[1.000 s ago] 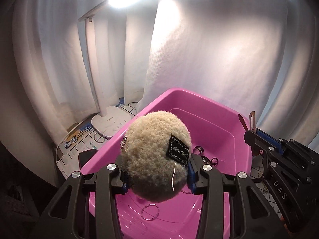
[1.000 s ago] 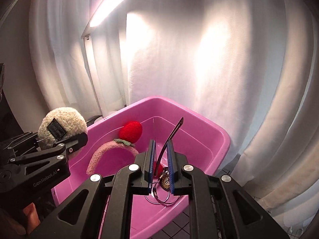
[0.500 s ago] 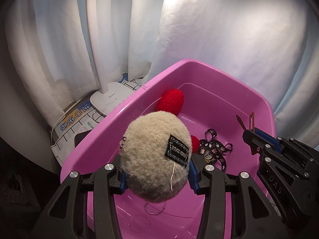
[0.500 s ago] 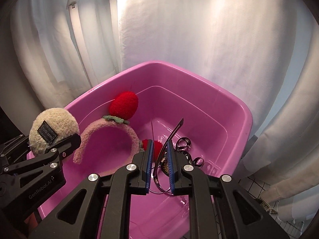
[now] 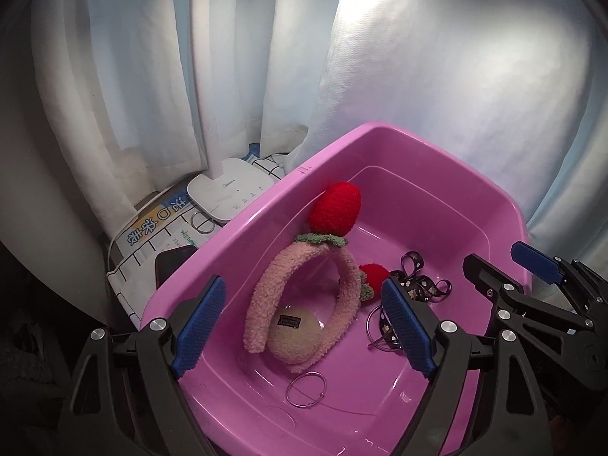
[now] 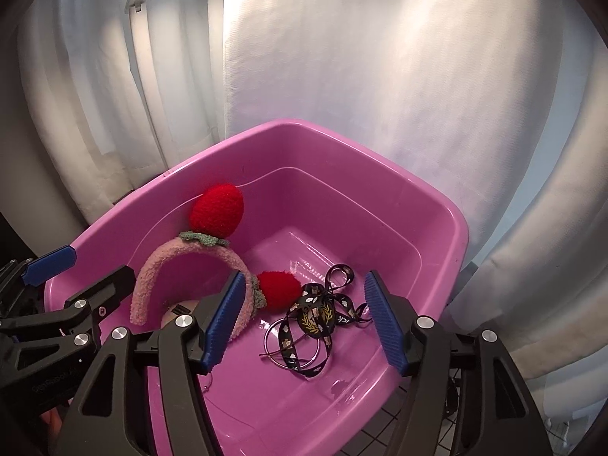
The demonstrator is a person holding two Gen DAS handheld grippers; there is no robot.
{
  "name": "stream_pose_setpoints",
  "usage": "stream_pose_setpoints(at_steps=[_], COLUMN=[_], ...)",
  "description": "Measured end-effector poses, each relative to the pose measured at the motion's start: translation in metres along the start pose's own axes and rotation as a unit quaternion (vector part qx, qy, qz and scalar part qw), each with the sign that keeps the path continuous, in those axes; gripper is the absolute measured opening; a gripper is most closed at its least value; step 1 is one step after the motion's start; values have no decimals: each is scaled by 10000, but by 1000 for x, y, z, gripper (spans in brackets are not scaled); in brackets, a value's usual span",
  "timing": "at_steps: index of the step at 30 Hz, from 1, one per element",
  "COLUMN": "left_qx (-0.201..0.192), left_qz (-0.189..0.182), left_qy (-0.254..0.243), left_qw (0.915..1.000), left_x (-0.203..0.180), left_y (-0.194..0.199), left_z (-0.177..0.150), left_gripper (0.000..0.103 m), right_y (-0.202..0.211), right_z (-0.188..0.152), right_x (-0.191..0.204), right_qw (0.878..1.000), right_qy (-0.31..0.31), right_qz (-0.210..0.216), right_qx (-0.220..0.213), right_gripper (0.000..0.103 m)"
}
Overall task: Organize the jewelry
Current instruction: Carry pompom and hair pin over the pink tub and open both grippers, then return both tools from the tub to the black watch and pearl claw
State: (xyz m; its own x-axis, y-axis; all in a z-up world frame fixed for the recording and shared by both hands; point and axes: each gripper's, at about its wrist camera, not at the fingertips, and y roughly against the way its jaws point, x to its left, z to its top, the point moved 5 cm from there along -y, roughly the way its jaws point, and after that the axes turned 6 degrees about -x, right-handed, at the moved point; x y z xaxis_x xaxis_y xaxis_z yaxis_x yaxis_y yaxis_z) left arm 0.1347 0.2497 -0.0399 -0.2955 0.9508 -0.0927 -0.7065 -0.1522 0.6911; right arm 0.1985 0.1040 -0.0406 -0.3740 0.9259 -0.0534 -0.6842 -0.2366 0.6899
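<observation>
Two sets of tongs hang over a pink tub [image 5: 266, 228], both with jaws opening and nothing between the pads. Left tongs [image 5: 300, 326] frame a fuzzy pink headband [image 5: 266, 304] topped with a red plush strawberry [image 5: 336, 209]; the headband stands arched on the tub floor over a beige plush ball [image 5: 296, 338]. A thin metal ring [image 5: 306, 389] lies just in front of the ball. Right tongs [image 6: 304, 319] hover above a black printed ribbon [image 6: 319, 315] tangled with wire hoops [image 6: 292, 342] beside a second, smaller strawberry [image 6: 279, 290]. Outside the tub, a white lamp base [image 5: 228, 197] sits on the surface against white curtains [image 5: 456, 95].
</observation>
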Motion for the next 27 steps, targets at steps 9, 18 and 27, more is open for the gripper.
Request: stream_pose_setpoints(at_steps=[9, 18, 27], left_qx=[-177, -317, -175], left_qz=[-26, -448, -1011], left_qy=[99, -186, -824], left_qw=[9998, 9983, 9913], left_x=[-4, -59, -154], left_y=[19, 46, 58], left_z=[4, -2, -34], left_gripper=[82, 84, 84], right_y=[23, 69, 105], right_z=[-3, -40, -107], right_x=[-12, -59, -148], right_qw=[9997, 9963, 9859], right_qy=[-147, -699, -1462], right_qz=[-37, -264, -760], right_qx=[-193, -420, -300], right_gripper=[63, 63, 63])
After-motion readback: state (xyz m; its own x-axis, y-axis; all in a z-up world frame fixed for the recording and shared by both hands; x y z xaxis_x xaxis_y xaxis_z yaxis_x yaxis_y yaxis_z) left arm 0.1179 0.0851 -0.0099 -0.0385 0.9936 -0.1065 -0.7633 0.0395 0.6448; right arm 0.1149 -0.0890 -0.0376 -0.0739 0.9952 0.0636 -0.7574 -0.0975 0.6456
